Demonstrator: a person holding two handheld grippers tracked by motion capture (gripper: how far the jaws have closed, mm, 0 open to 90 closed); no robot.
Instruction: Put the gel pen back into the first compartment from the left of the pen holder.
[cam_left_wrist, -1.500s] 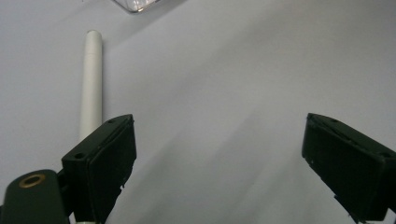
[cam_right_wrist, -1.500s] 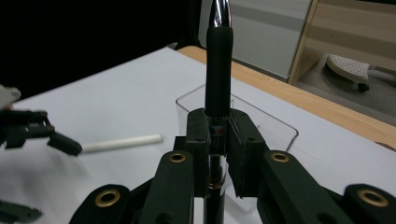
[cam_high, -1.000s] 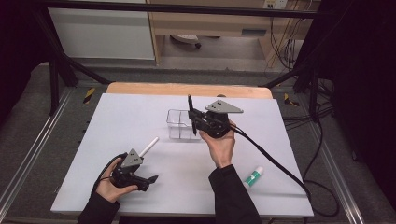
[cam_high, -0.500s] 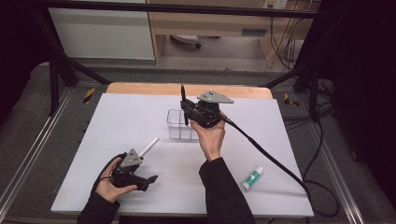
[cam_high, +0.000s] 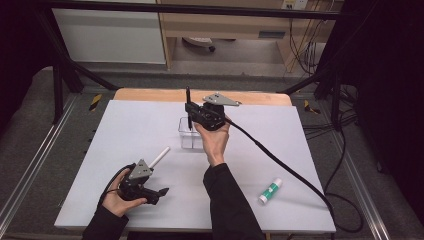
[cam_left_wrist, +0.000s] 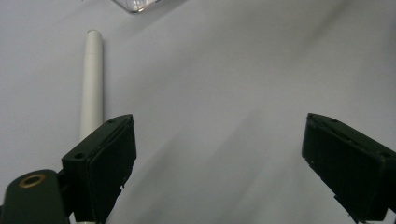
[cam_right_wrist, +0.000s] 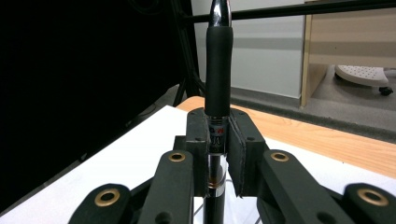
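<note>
Near the front edge of the surface (cam_high: 150, 125), toward its left corner, the left hand-held gripper (cam_high: 159, 192) is held low with its jaws spread wide apart and nothing between them. A white cylindrical stick (cam_high: 160, 156) is seen lying flat just beyond it, angled toward the middle of the surface; in the left gripper view the stick (cam_left_wrist: 91, 84) is found beside the outer face of one jaw, outside the gap. Toward the front right corner, a small green-and-white tube (cam_high: 270, 191) is seen lying well apart from both grippers. Farther back, near the middle of the far edge, a black pen (cam_high: 188, 107) with a dark grip section and a shiny metal end is held upright by the right hand-held gripper (cam_high: 191, 114), whose jaws are pressed against the barrel from both sides; in the right gripper view the pen (cam_right_wrist: 218, 79) is seen rising straight from between them. The pen is held directly above a clear plastic container (cam_high: 190, 134) standing on the surface.
</note>
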